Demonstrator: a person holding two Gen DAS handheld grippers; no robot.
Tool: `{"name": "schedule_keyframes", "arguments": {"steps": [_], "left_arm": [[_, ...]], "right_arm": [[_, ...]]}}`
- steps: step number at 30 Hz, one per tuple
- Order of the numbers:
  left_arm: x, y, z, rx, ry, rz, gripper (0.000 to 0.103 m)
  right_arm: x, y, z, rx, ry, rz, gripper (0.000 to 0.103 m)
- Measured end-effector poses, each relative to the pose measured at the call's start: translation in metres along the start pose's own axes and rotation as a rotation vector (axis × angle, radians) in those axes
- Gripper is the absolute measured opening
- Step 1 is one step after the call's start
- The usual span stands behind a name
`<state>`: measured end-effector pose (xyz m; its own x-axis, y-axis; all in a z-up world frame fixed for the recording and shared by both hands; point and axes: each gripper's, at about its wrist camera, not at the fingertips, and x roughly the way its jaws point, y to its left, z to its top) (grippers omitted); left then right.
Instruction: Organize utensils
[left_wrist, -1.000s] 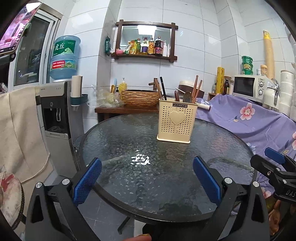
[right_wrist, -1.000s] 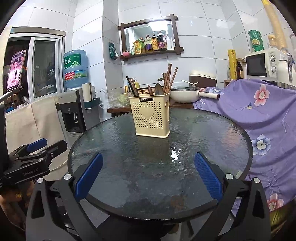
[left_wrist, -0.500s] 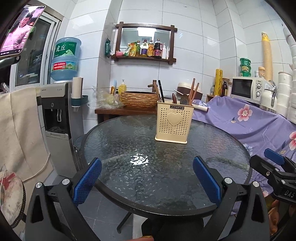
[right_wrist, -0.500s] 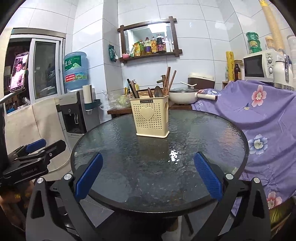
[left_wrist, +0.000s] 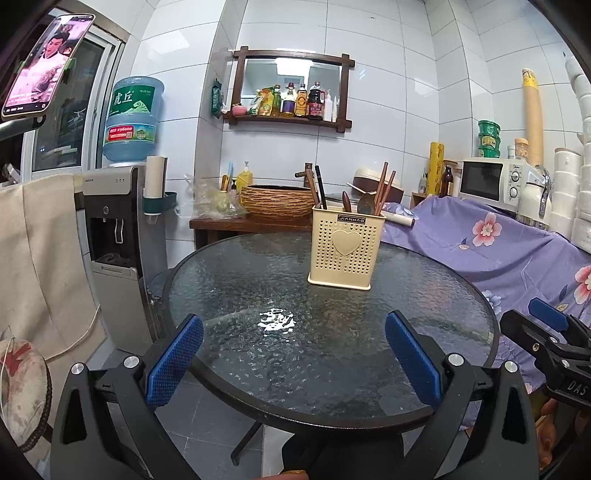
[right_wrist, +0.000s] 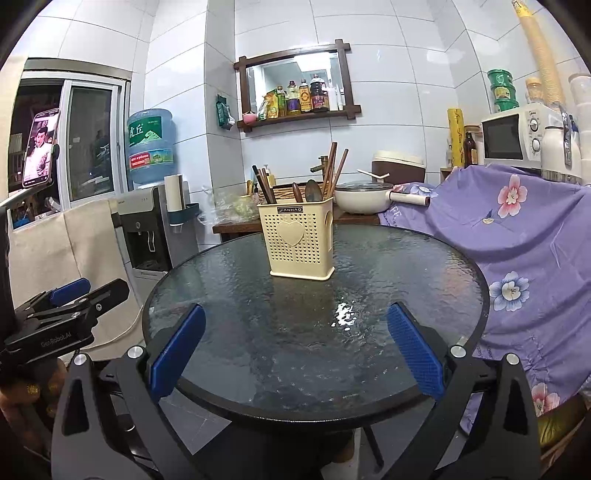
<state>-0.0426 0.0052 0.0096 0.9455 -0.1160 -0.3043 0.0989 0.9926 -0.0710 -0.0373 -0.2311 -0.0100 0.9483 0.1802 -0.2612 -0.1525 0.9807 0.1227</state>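
Observation:
A cream perforated utensil holder (left_wrist: 345, 248) (right_wrist: 300, 243) with a heart on its front stands on the far half of the round glass table (left_wrist: 424, 317) (right_wrist: 424, 280). Brown chopsticks (left_wrist: 384, 186) (right_wrist: 334, 168), wooden spoons and dark sticks rise from it. My left gripper (left_wrist: 293, 356) hangs open at the table's near edge, nothing between its blue pads. My right gripper (right_wrist: 295, 352) is likewise open and empty at the near edge. The right gripper (left_wrist: 546, 332) shows at the left wrist view's right side, and the left gripper (right_wrist: 70, 306) at the right wrist view's left.
A water dispenser (left_wrist: 122, 236) stands left of the table, with beige cloth (left_wrist: 33, 266) nearer. Purple floral fabric (left_wrist: 498, 254) drapes the right side below a microwave (left_wrist: 491, 181). A wooden side table behind holds a woven basket (left_wrist: 277, 201) and a white pot (right_wrist: 362, 201).
Both grippers have drawn back and risen slightly from the table, so the holder looks smaller and more of the table's near rim shows. Both stay open and empty.

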Motion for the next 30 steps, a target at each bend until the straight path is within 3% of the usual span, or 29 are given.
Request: {"name": "schedule_keyframes", "arguments": {"steps": [30], "left_arm": [[0.0005, 0.0002, -0.0022, 0.001, 0.009, 0.009, 0.097]], "right_arm": [[0.0019, 0.0046, -0.0016, 0.020, 0.017, 0.016, 0.097]]}}
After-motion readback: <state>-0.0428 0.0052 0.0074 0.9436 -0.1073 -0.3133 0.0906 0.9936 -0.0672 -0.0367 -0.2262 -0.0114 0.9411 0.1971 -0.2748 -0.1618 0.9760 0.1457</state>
